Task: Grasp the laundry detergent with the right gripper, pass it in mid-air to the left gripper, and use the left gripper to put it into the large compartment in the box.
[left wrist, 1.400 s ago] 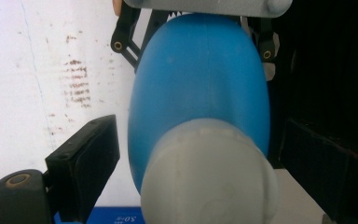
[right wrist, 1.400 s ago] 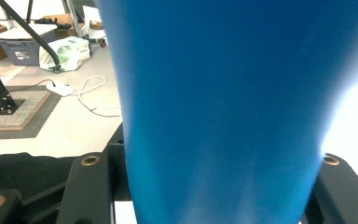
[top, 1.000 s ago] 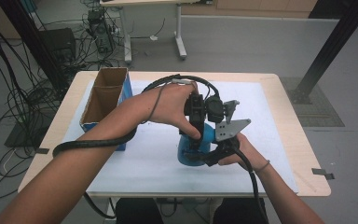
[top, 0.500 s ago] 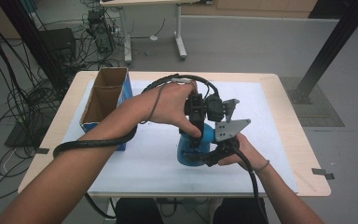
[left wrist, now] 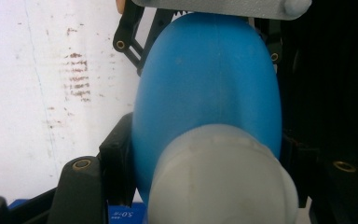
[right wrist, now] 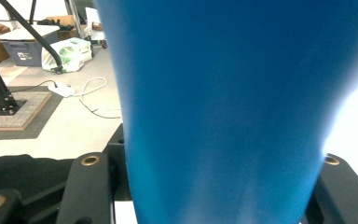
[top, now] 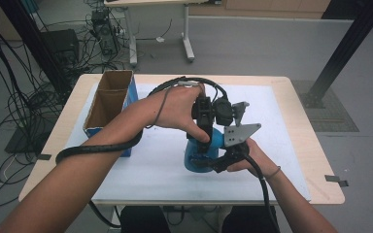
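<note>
Jaws of the left gripper (top: 205,141) have just closed onto the pale cap (left wrist: 223,179) of the blue bottle (top: 201,153) at mid-desk (top: 291,121); with the right gripper (top: 222,162) clenched around its body, unscrewing looks ready. At far left, the cardboard box (top: 108,104) appears empty; the bottle's contents can't be told.

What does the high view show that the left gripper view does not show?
High view alone: the open cardboard box at the table's left, the table edge, the floor cables, both forearms, and the right gripper shut on the blue bottle's base. Left gripper view alone: the bottle's whitish cap close up, and brown smudges on the white sheet. Both: the blue bottle, the left gripper shut on it, and the white sheet.
</note>
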